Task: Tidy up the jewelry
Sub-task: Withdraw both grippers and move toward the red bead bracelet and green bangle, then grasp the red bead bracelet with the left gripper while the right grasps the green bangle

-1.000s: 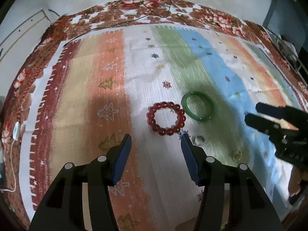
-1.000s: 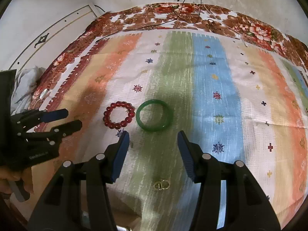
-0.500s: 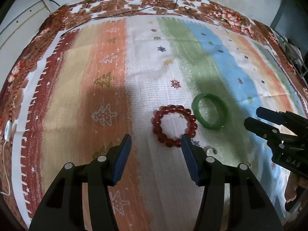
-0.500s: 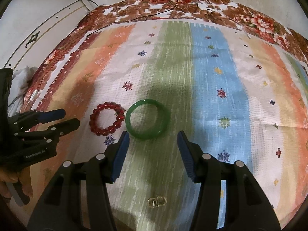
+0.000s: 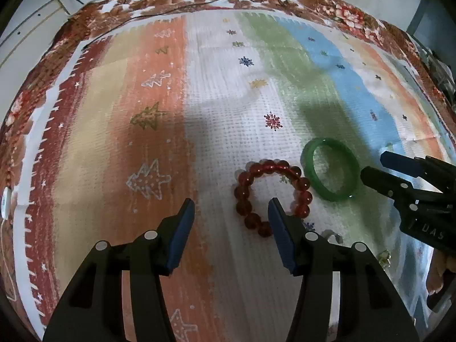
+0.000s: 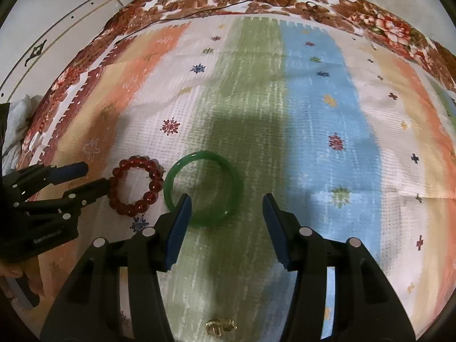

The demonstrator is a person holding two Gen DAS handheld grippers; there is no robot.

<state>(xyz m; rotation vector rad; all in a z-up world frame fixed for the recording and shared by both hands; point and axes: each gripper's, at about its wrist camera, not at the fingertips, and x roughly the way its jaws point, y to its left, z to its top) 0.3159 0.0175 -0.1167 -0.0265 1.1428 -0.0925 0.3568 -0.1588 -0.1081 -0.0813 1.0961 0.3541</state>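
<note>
A red bead bracelet (image 5: pixel 270 193) lies flat on the striped cloth (image 5: pixel 199 114), touching or nearly touching a green bangle (image 5: pixel 330 169) to its right. My left gripper (image 5: pixel 231 208) is open and low, its right finger just over the bracelet's near edge. My right gripper (image 6: pixel 225 202) is open, its left finger over the bangle's (image 6: pixel 203 188) near left rim. The bracelet (image 6: pixel 135 189) shows left of it, with the left gripper (image 6: pixel 94 176) against its left side. A small gold piece (image 6: pixel 221 326) lies near the front edge, and a clear one (image 5: pixel 332 235) beside my left finger.
The striped cloth lies on a floral-bordered sheet (image 6: pixel 285 2) with dark cables (image 6: pixel 216 7) across its far edge. The right gripper (image 5: pixel 379 168) shows at the right of the left wrist view. A white panel (image 6: pixel 57 28) lies beyond the left edge.
Both grippers have moved forward and lower toward the jewelry. The bracelet and bangle now sit at the fingertips instead of ahead of them. Both stay open.
</note>
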